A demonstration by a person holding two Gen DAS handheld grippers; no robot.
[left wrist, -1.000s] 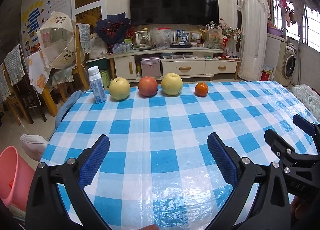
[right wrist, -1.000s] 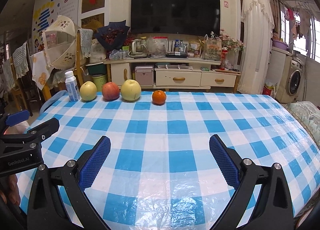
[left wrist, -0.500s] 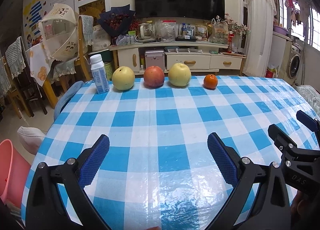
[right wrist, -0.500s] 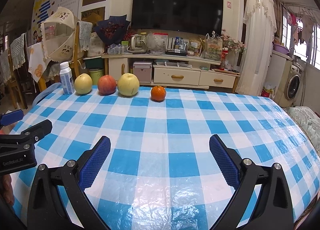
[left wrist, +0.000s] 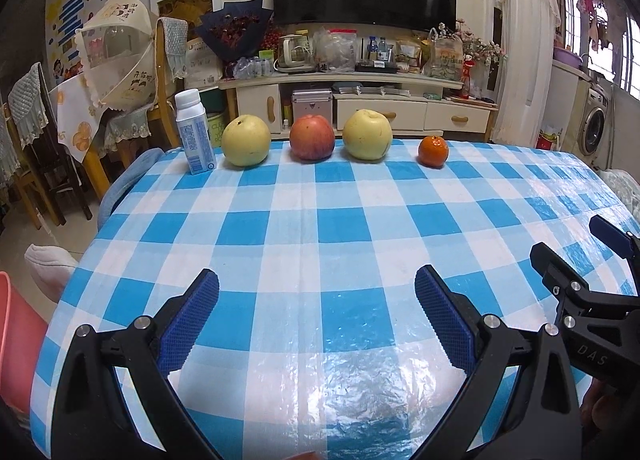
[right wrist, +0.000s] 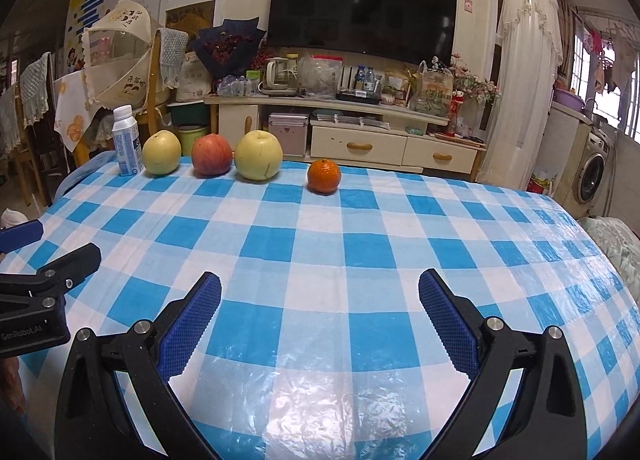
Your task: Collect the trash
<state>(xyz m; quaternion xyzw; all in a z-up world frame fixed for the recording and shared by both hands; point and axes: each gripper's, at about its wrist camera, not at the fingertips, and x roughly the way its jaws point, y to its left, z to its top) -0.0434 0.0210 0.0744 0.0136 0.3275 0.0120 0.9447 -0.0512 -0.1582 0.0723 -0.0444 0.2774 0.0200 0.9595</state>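
Note:
A small white bottle with a blue label (left wrist: 193,132) (right wrist: 127,141) stands upright at the far left edge of the blue-and-white checked table (left wrist: 304,228). To its right lie a yellow pear (left wrist: 245,141), a red apple (left wrist: 312,137), a second yellow pear (left wrist: 368,135) and a small orange (left wrist: 433,151) in a row. My left gripper (left wrist: 316,292) hovers open over the near part of the table, nothing between its fingers. My right gripper (right wrist: 319,294) is open too, beside the left one, and shows in the left wrist view as right gripper (left wrist: 580,260).
A pink bin (left wrist: 16,340) stands on the floor left of the table. Wooden chairs (left wrist: 48,148) crowd the left side. Beyond the far table edge are a TV cabinet (left wrist: 360,100) and a washing machine (left wrist: 592,132).
Both grippers have moved forward over the table toward the row of fruit, which looks larger and nearer. Their jaws stay open as before.

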